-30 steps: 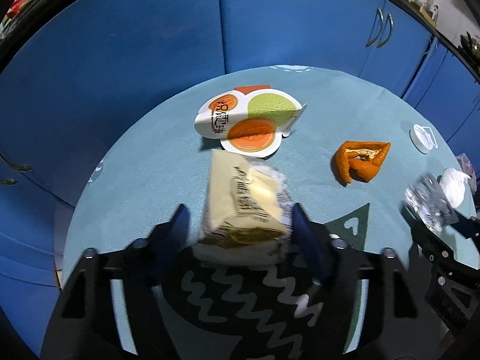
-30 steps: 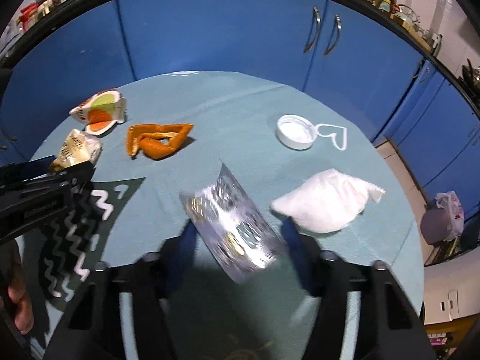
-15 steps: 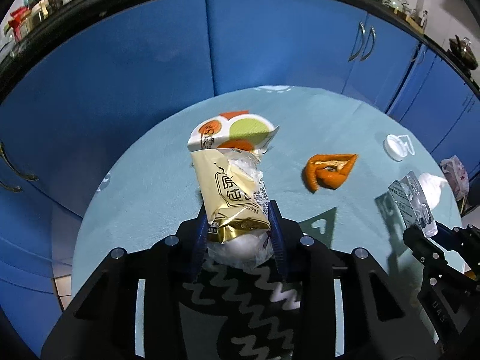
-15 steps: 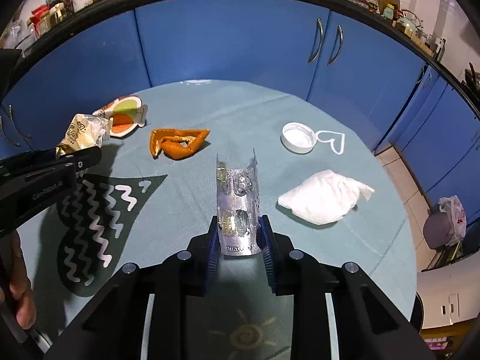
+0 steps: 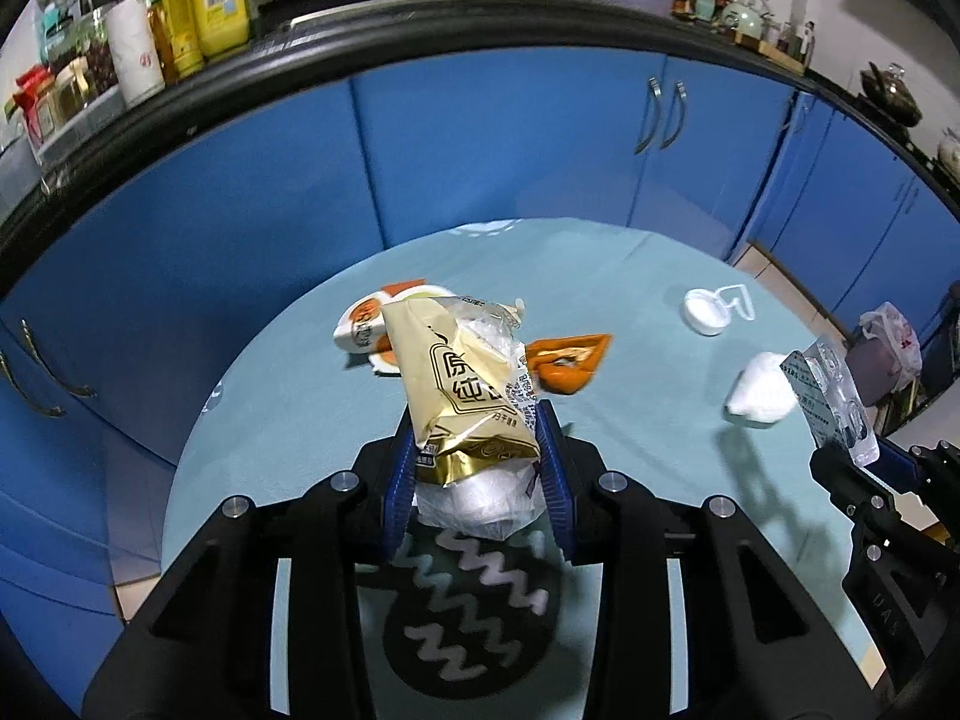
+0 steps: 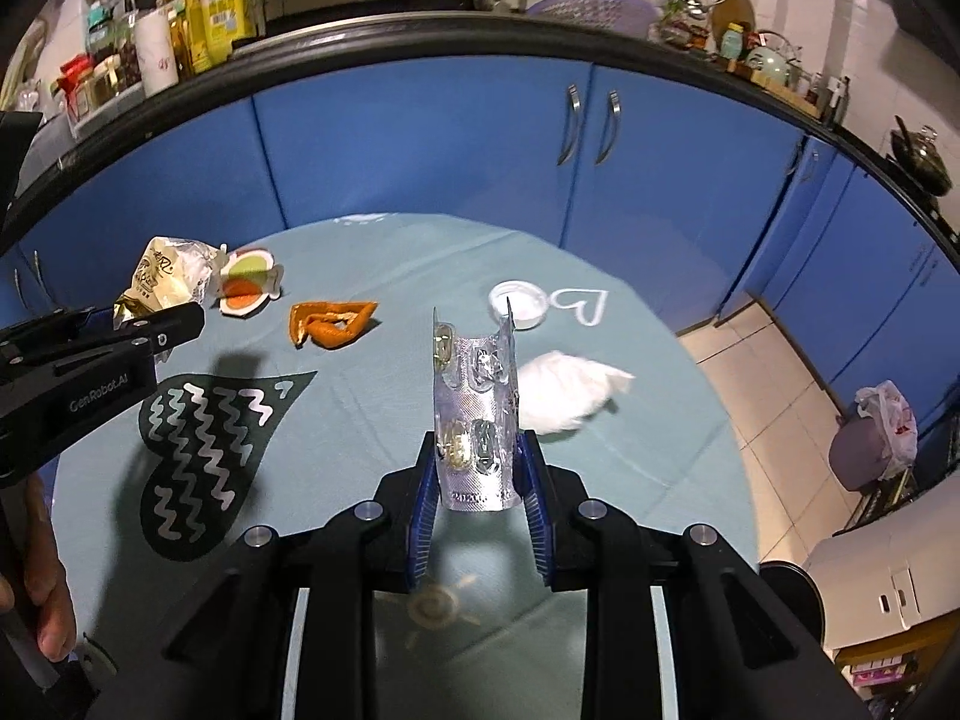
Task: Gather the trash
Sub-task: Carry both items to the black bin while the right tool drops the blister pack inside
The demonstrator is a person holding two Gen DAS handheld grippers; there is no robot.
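Note:
My left gripper [image 5: 477, 450] is shut on a gold and white snack wrapper [image 5: 462, 384] and holds it above the round teal table [image 5: 630, 276]. My right gripper [image 6: 477, 450] is shut on a silver pill blister pack [image 6: 474, 402], held upright above the table; the pack also shows in the left wrist view [image 5: 831, 396]. On the table lie an orange peel [image 6: 333, 324], a round printed lid [image 6: 246, 288], a white bottle cap [image 6: 519, 303] and a crumpled white tissue [image 6: 567, 387].
Blue cabinets [image 6: 420, 144] curve behind the table. A bin with a plastic bag [image 6: 873, 438] stands on the tiled floor at the right. A dark heart-shaped print [image 6: 198, 438] marks the tablecloth. Bottles and jars [image 6: 180, 18] line the counter.
Both grippers closed on their items, the left on the wrapper and the right on the blister pack, and lifted them off the table. Both views now sit higher.

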